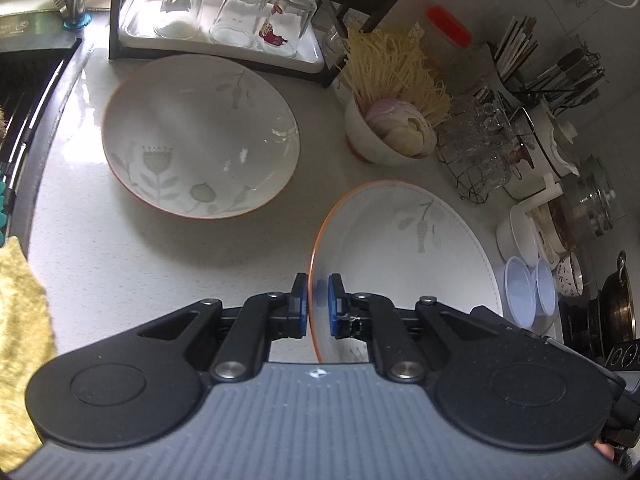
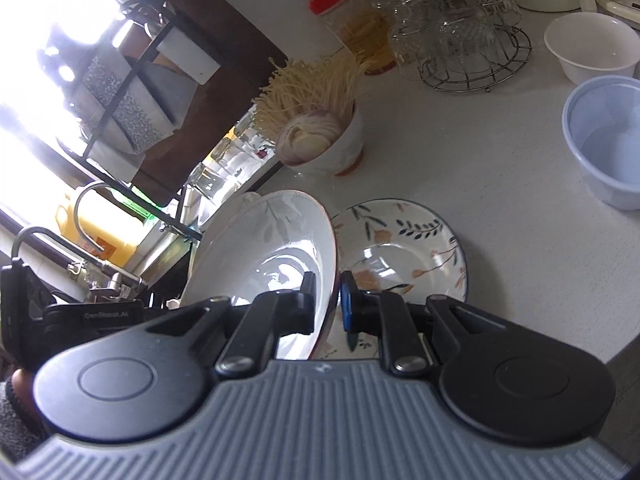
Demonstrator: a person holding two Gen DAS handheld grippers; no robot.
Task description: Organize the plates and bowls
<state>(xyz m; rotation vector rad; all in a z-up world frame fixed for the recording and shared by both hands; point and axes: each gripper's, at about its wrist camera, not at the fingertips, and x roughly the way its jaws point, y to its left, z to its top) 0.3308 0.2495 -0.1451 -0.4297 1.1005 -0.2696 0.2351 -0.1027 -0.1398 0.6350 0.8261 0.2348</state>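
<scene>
Hand-held grippers, left (image 1: 318, 306) and right (image 2: 327, 300), each clamp the white plate's (image 1: 404, 256) rim, plate tilted.

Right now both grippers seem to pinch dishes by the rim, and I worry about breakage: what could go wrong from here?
1. The left gripper holds the white plate only by its rim; it could slip out.
2. The right gripper holds a tilted white bowl right over the floral plate; a drop could chip both.
3. The noodle bowl and glass rack stand near; a wide swing could hit them.
</scene>
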